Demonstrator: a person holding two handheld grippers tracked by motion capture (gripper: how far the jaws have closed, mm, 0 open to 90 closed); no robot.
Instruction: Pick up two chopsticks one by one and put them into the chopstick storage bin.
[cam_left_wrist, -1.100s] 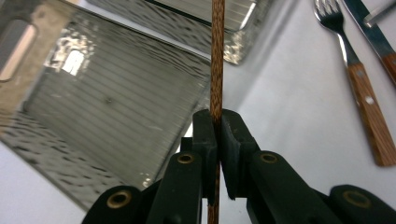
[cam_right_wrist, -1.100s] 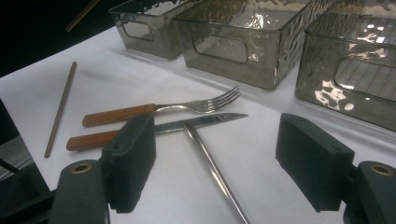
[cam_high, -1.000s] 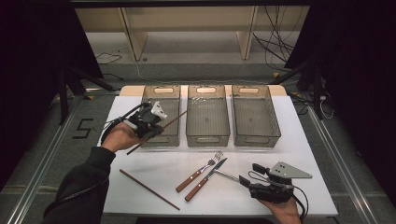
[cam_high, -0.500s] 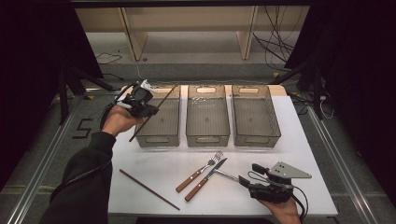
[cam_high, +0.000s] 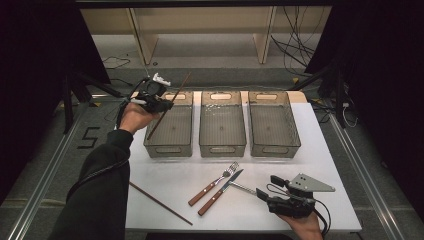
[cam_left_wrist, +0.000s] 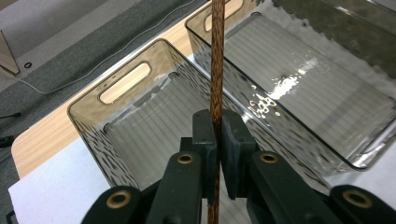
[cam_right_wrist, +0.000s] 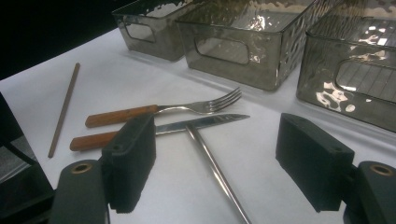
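Observation:
A long brown chopstick (cam_high: 167, 106) slants over the far left corner of the left clear bin (cam_high: 167, 150), pinched by my left gripper (cam_high: 162, 102). The left gripper view has the jaws (cam_left_wrist: 215, 122) shut on that chopstick (cam_left_wrist: 216, 60), above the left bin (cam_left_wrist: 88, 128). My right gripper (cam_high: 267, 186) rests open at the table's front right. Between its spread jaws (cam_right_wrist: 215, 142) lies a thin metal rod (cam_right_wrist: 212, 163), untouched. A second brown chopstick (cam_high: 160, 202) lies on the white table at the front left.
A wooden-handled fork (cam_high: 212, 183) and knife (cam_high: 220, 192) lie side by side ahead of the right gripper. The middle bin (cam_high: 222, 150) and right bin (cam_high: 275, 150) stand in a row with the left one. A sleeved left forearm (cam_high: 95, 190) crosses the table's left edge.
My left hand has carried the chopstick away from me and a little upward, from over the left bin's middle to its far left corner. The right gripper has stayed put.

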